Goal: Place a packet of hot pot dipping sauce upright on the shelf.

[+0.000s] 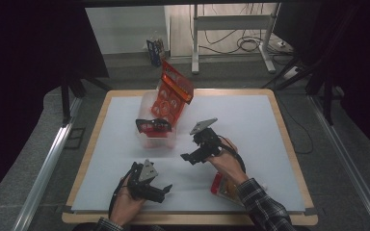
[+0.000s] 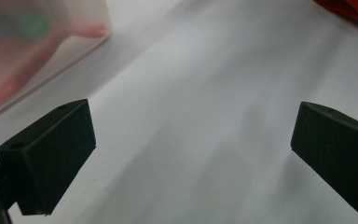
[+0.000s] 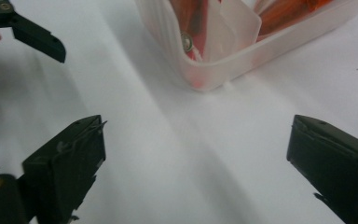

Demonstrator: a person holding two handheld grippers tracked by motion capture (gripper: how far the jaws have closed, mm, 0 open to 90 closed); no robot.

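Observation:
A clear plastic bin [image 1: 144,137] stands at the table's middle and holds red and orange packets [image 1: 166,103]; one tall packet [image 1: 176,82] leans up out of its far side. A dark item [image 1: 151,124] lies on top of the packets inside. My right gripper [image 1: 190,158] hovers just right of the bin, open, with bare table between its jaws [image 3: 196,163]; the bin's corner [image 3: 214,74] lies ahead of it. My left gripper [image 1: 166,192] rests near the front edge, open and holding nothing [image 2: 191,154], with the bin [image 2: 37,51] blurred at its upper left.
Another red packet [image 1: 220,185] lies on the white table surface [image 1: 250,120] under the right forearm, and its edge [image 2: 349,7] shows in the left gripper view. The left gripper's jaw [image 3: 35,37] appears at the right gripper view's top left. A stand and cables sit beyond the table.

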